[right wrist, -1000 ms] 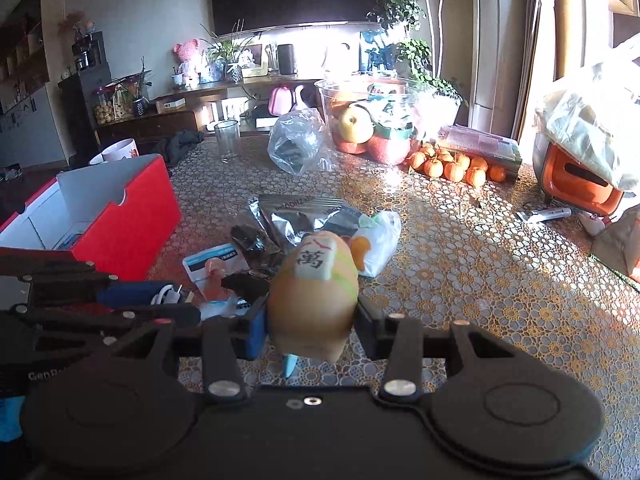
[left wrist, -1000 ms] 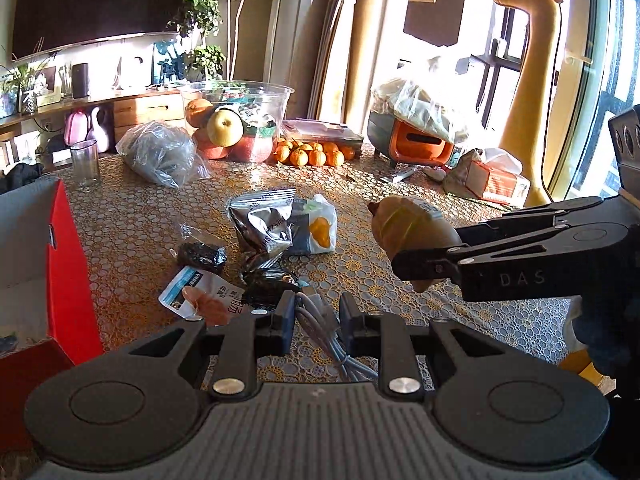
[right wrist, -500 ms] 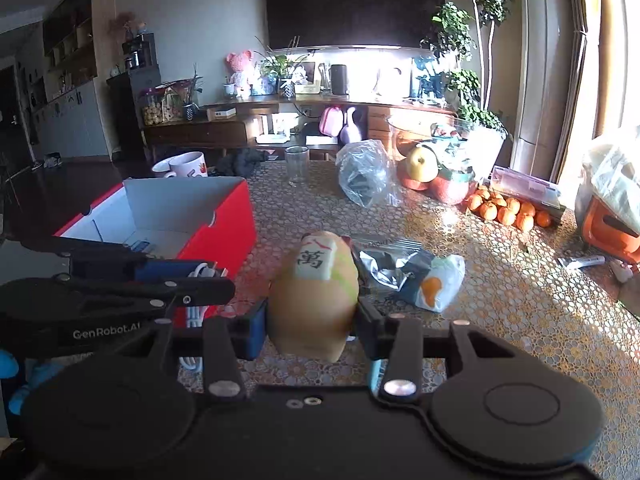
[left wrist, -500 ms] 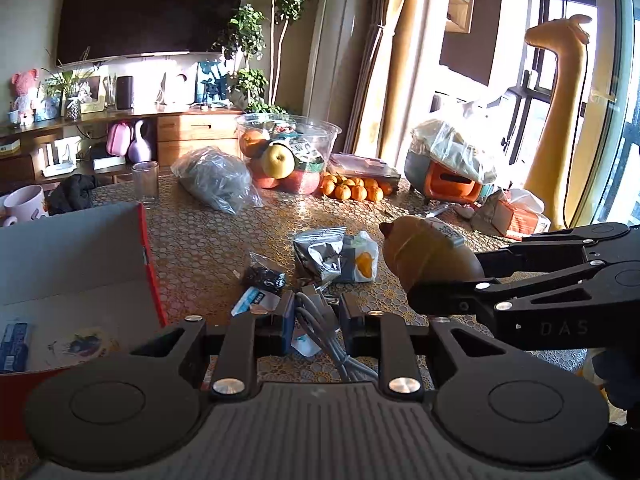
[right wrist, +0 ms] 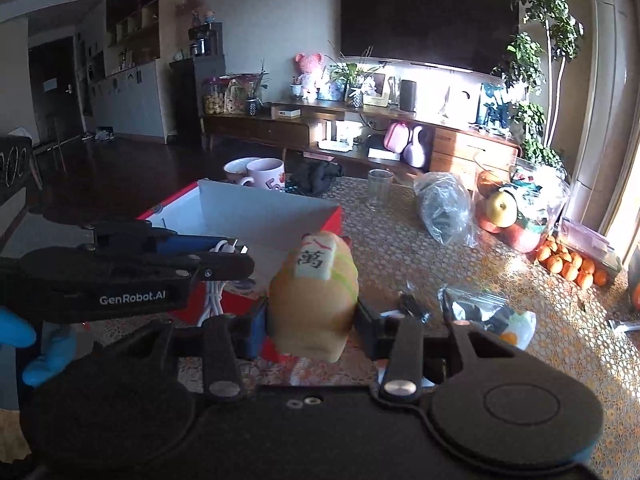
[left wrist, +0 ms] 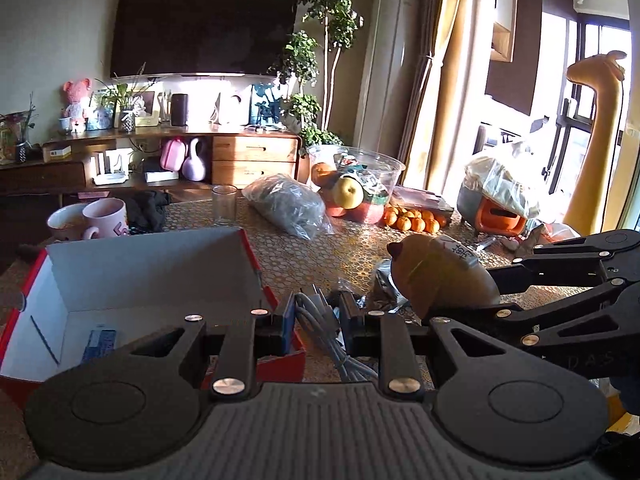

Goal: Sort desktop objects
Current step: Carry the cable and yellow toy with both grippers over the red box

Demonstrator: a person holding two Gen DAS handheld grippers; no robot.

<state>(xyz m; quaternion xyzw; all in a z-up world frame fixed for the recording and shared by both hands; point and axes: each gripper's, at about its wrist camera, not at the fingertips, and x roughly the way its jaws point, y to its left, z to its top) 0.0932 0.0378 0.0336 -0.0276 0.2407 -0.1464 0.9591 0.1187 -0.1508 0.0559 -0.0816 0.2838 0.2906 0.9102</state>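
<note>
I am keeping my left tool (left wrist: 316, 316) clamped on a white cable (left wrist: 320, 322) at lower centre, beside the red box (left wrist: 256, 268); my right tool (right wrist: 310, 318) is gripping a tan plush toy (right wrist: 314, 292) above the bench (right wrist: 500, 280).

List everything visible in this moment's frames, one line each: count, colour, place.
box: one, red outside, white inside, table's left.
cable: one, white, between the left fingers.
toy: one, tan, mahjong tile on top, between the right fingers.
mugs: two, pink-white, behind the box.
glass: one, clear, mid-table.
plastic bag: one, clear-grey, beside the glass.
fruit bowl: one, clear, far side.
oranges: several, by the bowl.
snack packets: a few, silver-white, table centre.
left gripper: black, shut on the cable.
right gripper: black, shut on the toy.
</note>
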